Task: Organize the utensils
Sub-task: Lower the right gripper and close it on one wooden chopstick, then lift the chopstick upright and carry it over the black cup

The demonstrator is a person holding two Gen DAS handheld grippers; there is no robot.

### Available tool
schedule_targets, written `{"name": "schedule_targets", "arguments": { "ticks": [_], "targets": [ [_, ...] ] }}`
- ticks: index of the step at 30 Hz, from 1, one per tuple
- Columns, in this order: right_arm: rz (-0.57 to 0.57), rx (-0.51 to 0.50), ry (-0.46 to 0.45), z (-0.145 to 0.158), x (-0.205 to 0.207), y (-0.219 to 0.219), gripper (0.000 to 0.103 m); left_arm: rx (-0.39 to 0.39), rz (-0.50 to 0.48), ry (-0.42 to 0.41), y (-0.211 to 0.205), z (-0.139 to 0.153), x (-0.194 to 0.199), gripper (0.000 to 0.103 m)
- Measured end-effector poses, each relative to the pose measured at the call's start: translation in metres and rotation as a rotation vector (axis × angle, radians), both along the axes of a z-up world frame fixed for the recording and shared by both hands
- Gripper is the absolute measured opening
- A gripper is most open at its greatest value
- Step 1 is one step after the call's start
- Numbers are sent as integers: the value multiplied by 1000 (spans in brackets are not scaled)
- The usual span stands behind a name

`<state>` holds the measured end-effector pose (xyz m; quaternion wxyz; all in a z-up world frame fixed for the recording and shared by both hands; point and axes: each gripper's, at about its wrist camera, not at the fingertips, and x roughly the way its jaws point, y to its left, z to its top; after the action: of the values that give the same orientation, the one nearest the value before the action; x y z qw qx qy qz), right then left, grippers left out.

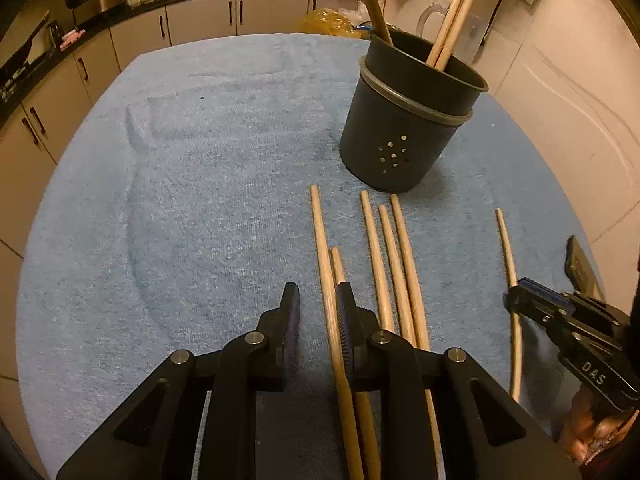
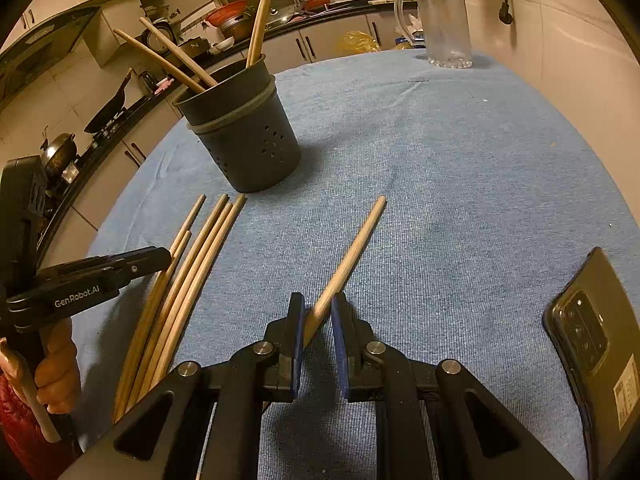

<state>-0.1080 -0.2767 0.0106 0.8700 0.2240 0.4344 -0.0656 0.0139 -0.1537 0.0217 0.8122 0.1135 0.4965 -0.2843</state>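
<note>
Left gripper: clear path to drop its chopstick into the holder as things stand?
Probably yes. The left gripper grips one chopstick; only bare blue cloth lies between it and the holder, whose mouth has room beside the chopsticks already in it.

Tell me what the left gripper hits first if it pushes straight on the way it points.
Probably the blue towel: the left gripper points down at bare cloth, a chopstick between its fingers. The dark holder stands off to the right.

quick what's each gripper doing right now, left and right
Left gripper: nearly closed around a chopstick lying on the blue towel.
Right gripper: closed on a single chopstick, set apart from the others.
</note>
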Motion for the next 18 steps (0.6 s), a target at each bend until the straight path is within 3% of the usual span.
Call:
{"name": "schedule_targets", "arguments": {
  "ticks": [6, 10, 16, 18],
  "targets": [
    [0, 9, 29, 2, 5, -1, 17, 119, -2, -50, -21, -2, 2, 18],
    [7, 26, 81, 4, 18, -5, 21, 99, 39, -27, -17, -1, 10, 7],
    [-2, 58, 153, 3, 39, -13, 20, 47, 75, 31, 0, 0, 21, 6],
    [-4, 43, 163, 3, 41, -13, 12, 30, 80, 39, 5, 1, 20, 6]
  ]
}}
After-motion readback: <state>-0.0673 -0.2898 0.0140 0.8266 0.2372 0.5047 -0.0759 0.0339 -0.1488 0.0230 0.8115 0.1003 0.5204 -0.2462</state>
